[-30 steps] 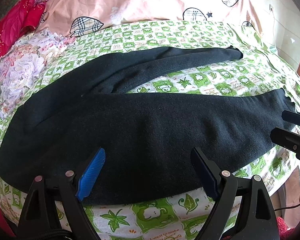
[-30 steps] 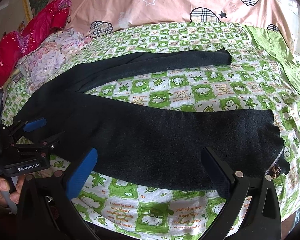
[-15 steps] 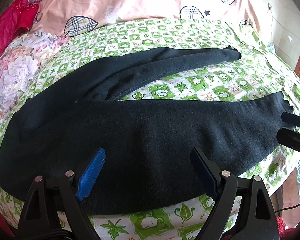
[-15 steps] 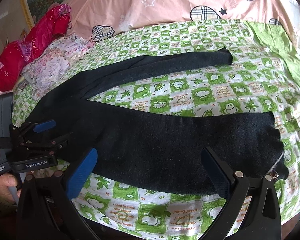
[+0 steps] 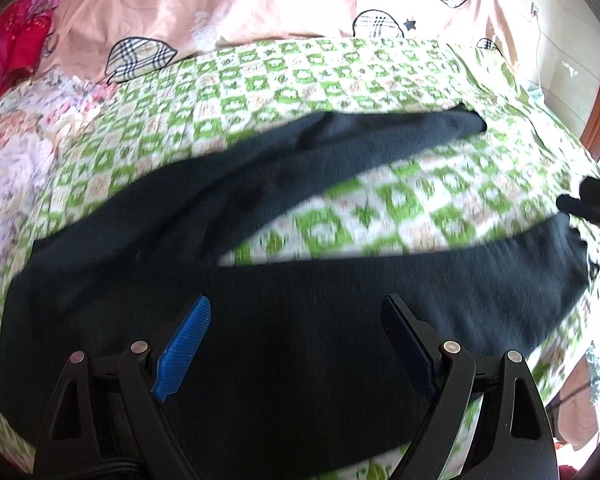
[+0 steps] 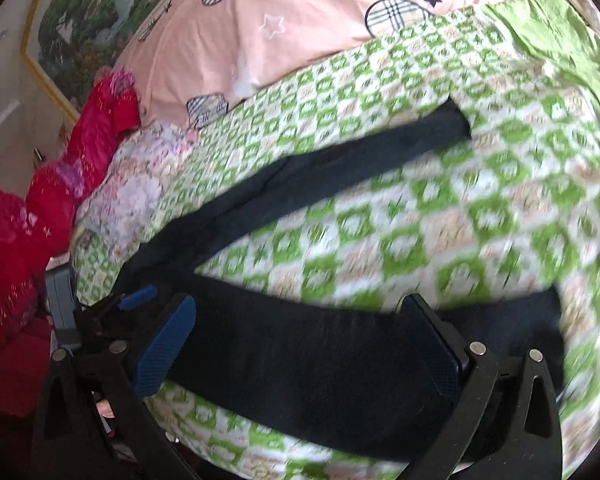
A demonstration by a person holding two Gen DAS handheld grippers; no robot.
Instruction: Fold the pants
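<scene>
Black pants (image 5: 300, 312) lie spread flat on the green-checked bedspread (image 5: 300, 80), legs apart in a V, waist to the left. My left gripper (image 5: 296, 312) is open over the near leg's thigh, holding nothing. My right gripper (image 6: 300, 312) is open over the near leg, closer to its cuff (image 6: 540, 320), holding nothing. The far leg (image 6: 340, 160) runs up to the right. The left gripper (image 6: 112, 308) shows at the left of the right wrist view; the right gripper's tips (image 5: 592, 200) show at the right edge of the left wrist view. Both views are motion-blurred.
A pink quilt with plaid hearts (image 5: 220, 8) lies at the back. A floral pillow (image 5: 16, 152) and red clothing (image 6: 40, 220) sit at the left. The bed's near edge runs just below the pants. A framed painting (image 6: 92, 20) hangs on the wall.
Both grippers have moved forward and lower over the near pant leg, which now fills more of each view. The right gripper has tilted. The jaws stay open.
</scene>
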